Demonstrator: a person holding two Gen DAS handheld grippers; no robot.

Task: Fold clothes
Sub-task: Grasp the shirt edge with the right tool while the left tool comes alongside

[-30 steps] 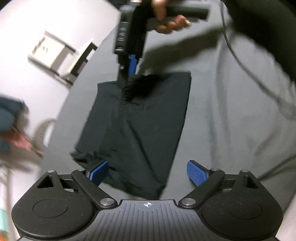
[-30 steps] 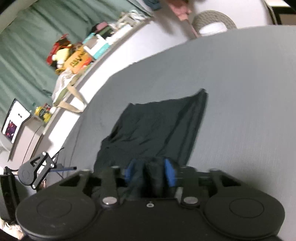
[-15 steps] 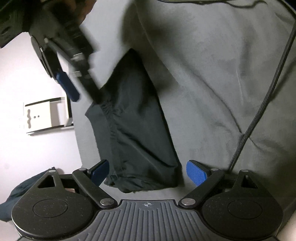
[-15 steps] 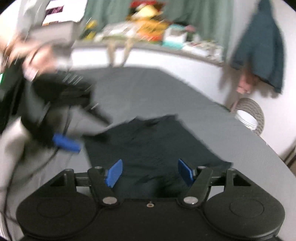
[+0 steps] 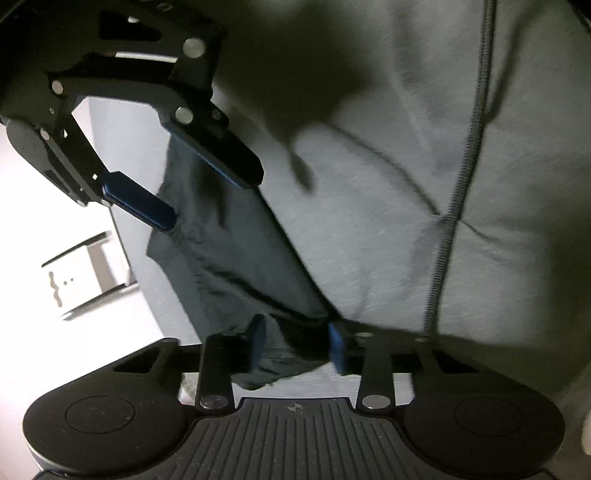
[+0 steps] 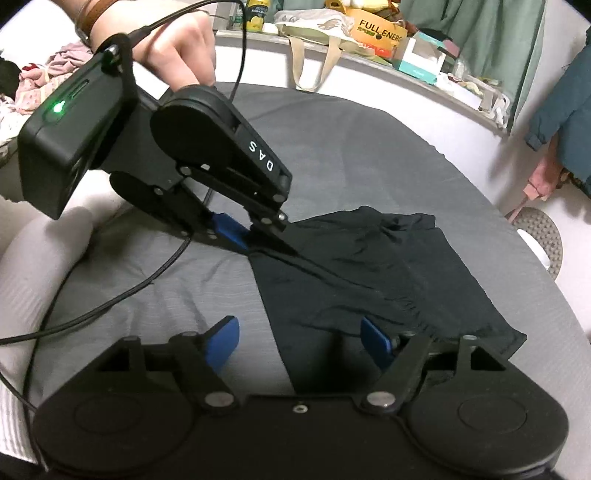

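Note:
A dark garment (image 6: 369,266) lies flattened on the grey bed sheet (image 6: 332,155). My left gripper (image 5: 295,347) is shut on its near corner, with bunched cloth between the blue pads (image 5: 255,343). From the right wrist view, the left gripper (image 6: 255,243) pinches the garment's left corner, held by a hand (image 6: 177,55). My right gripper (image 6: 299,343) hangs open just over the garment's near edge with nothing in it. In the left wrist view the right gripper (image 5: 207,197) stands open above the far end of the dark garment (image 5: 229,251).
A black cable (image 5: 450,206) trails across the sheet, and the cable (image 6: 110,302) shows in the right wrist view too. A cluttered ledge (image 6: 369,33) runs behind the bed, with a teal jacket (image 6: 565,122) hanging at the right. A white stand (image 5: 74,280) sits beside the bed.
My right gripper let go of the garment and opened. My left gripper moved up to the garment's corner and closed on it. The two grippers are much nearer each other.

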